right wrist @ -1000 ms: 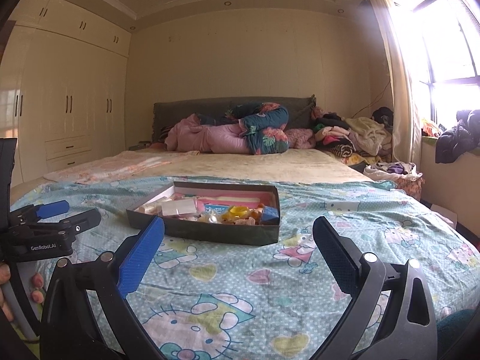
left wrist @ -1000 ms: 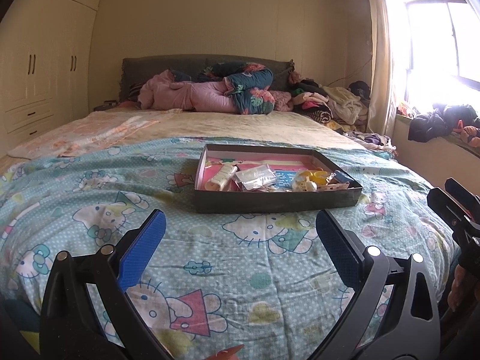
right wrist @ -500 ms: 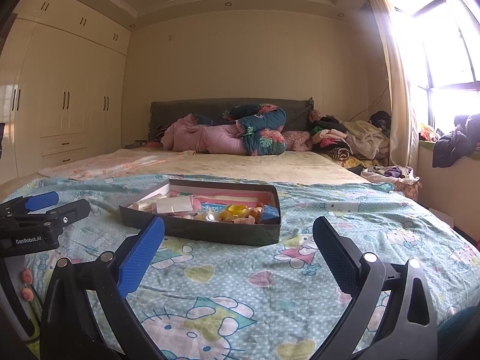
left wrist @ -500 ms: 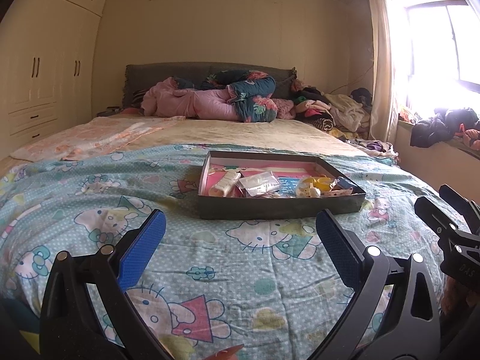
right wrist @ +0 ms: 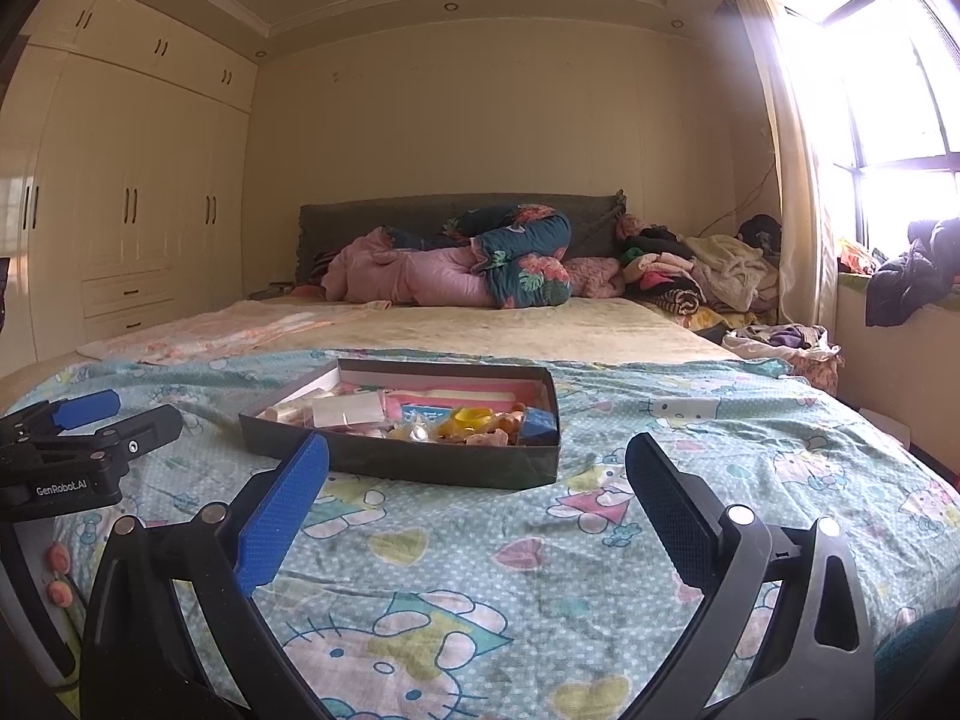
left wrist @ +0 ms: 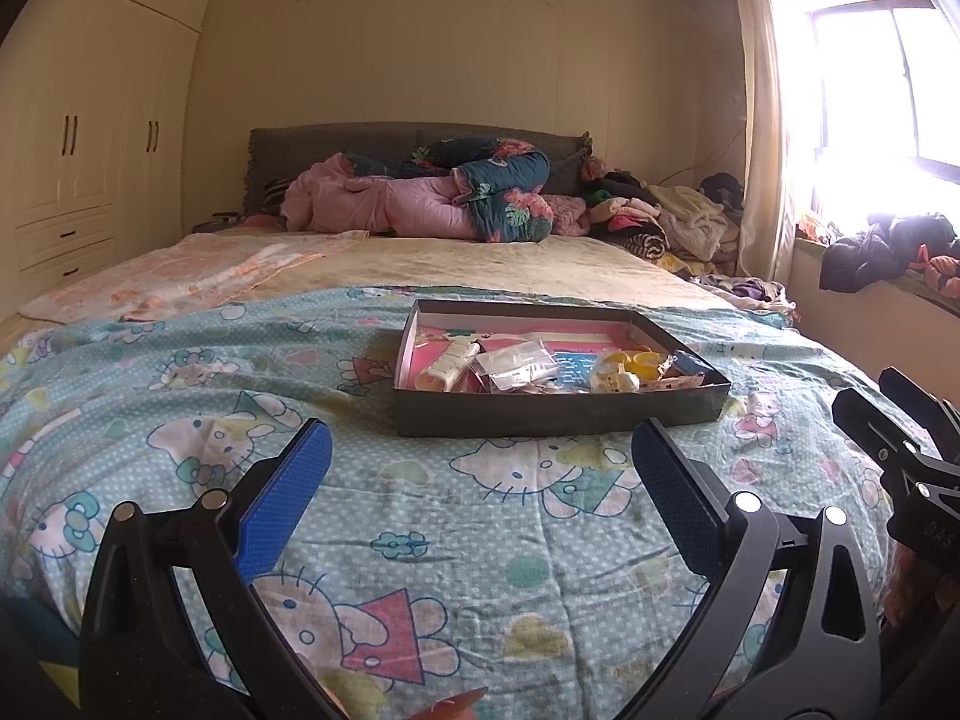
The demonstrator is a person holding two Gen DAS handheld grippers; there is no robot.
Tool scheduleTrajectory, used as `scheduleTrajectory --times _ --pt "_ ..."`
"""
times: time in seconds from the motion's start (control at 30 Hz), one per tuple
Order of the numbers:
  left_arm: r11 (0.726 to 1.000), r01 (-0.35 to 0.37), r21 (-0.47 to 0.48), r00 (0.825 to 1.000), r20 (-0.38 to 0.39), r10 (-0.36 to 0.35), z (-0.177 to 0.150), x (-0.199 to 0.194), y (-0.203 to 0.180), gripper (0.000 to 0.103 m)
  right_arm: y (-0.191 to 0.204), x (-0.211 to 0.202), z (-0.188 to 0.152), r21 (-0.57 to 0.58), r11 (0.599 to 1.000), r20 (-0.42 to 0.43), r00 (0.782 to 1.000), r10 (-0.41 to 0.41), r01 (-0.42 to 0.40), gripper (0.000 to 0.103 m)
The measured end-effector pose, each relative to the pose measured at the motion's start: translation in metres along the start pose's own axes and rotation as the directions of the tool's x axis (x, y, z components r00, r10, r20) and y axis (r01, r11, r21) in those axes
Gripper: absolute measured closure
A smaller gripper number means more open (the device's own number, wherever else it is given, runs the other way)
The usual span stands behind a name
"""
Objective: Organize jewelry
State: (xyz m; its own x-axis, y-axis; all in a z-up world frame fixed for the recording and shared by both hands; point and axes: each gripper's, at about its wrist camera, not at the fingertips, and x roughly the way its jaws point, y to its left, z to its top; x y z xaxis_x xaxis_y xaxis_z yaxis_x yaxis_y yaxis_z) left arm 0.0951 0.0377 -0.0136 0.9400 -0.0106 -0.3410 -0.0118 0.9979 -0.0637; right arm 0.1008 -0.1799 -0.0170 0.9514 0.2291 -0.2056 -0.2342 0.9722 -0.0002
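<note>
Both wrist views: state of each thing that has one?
Left gripper: open, empty.
Right gripper: open, empty.
Box: lidless, cluttered, flat on bedspread.
Wardrobe doors: closed.
Drawers: closed.
Curtain: drawn aside.

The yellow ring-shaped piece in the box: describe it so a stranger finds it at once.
Start at the bed's cartoon-cat blanket, where a shallow dark box with a pink lining sits. Look toward the box's right end, past the clear plastic packets in the middle. The yellow ring-shaped piece lies there, the only bright yellow thing, just left of a small blue block.
</note>
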Motion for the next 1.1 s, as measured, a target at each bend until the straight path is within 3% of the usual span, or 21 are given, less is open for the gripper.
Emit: scheduleTrajectory --times 1.1 --pt "1.0 -0.004 0.005 1.0 -0.004 0.004 0.0 0.0 0.0014 0.011 0.0022 -0.001 -0.001 -0.003 1.0 -0.009 1.0 0.017 -0.017 0.006"
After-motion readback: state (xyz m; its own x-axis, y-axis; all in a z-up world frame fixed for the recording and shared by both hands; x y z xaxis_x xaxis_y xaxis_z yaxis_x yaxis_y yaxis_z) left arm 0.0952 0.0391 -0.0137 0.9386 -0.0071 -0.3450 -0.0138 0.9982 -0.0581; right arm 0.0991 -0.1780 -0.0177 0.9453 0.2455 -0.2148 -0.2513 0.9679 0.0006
